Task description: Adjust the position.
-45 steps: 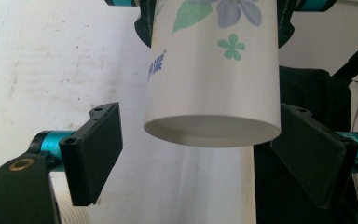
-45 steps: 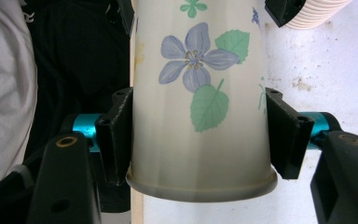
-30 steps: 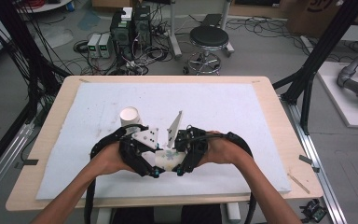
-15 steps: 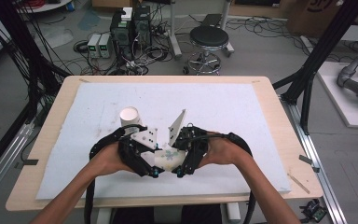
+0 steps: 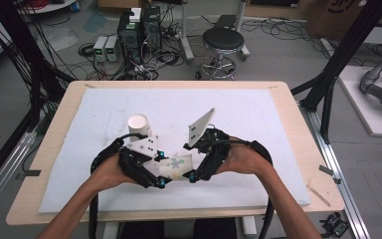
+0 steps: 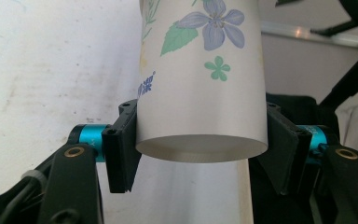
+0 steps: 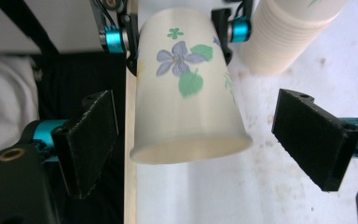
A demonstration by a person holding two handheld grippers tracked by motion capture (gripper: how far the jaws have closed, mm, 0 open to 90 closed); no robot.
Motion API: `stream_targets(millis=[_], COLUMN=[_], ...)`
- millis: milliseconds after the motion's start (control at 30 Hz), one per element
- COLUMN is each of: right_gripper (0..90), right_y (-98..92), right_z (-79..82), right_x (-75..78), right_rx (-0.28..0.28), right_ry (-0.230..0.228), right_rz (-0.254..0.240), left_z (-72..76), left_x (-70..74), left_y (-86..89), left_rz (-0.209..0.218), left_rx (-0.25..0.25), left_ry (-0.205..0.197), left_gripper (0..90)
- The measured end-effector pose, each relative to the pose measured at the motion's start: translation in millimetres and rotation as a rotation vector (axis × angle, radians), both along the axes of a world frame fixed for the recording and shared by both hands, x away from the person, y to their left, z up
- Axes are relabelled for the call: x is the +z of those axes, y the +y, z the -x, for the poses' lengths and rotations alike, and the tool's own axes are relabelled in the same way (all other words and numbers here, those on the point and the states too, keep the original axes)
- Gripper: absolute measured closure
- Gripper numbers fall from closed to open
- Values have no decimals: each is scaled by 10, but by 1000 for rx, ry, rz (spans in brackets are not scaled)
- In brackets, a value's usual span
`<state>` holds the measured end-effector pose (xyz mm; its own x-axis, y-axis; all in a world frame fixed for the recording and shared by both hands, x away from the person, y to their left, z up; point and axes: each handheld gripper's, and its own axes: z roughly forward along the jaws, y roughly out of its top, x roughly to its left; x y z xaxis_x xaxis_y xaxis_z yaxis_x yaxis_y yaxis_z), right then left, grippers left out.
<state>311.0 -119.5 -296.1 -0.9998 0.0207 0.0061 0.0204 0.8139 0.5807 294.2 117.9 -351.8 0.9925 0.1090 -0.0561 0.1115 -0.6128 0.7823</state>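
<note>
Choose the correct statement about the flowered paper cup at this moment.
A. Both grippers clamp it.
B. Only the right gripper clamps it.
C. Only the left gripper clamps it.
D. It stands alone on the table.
C: the left gripper presses both pads on the flowered paper cup, while the right gripper has its jaws spread wide, with gaps on both sides of the cup.

In the left gripper view the cup [image 6: 200, 79] is cut off by the top edge, so its far end can't be seen. In the right gripper view the stack [image 7: 284, 32] of cups runs out at the top edge, count unreadable. In the high view hands and grippers hide most of the cup [image 5: 175, 167], print too small to tell.
</note>
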Motion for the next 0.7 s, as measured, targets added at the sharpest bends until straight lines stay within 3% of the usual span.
stream_targets(millis=[100, 200, 233, 367, 400, 433, 500, 567, 600, 700], right_gripper=[144, 144, 144, 144, 144, 144, 144, 144, 144, 144], right_y=[-114, -206, -232, -322, -350, -350, -410, -448, -463, -491], right_z=[-9, -4, 2, 14, 19, 19, 33, 43, 49, 64], right_x=[30, 33, 28, -14, -33, -33, -90, -127, -146, -180], right_rx=[-16, -35, -42, -58, -63, -63, -75, -82, -85, -94], right_ry=[-7, -9, -9, -4, 3, 3, 7, 8, 13, 13], right_rz=[-95, -158, -179, -250, -272, -272, -318, -345, -364, -396], left_z=[0, 3, 3, 19, 21, 21, 20, 28, 31, 40], left_x=[-12, -52, -52, -105, -137, -137, -163, -192, -222, -252], left_y=[63, 167, 167, 233, 264, 264, 285, 299, 311, 316], left_rz=[34, 125, 125, 231, 283, 283, 314, 352, 391, 417], left_rx=[9, 32, 32, 47, 55, 55, 55, 60, 55, 58], left_ry=[2, 12, 12, 24, 31, 31, 33, 34, 35, 35], left_gripper=[372, 372, 372, 372, 372, 372, 372, 372, 372, 372])
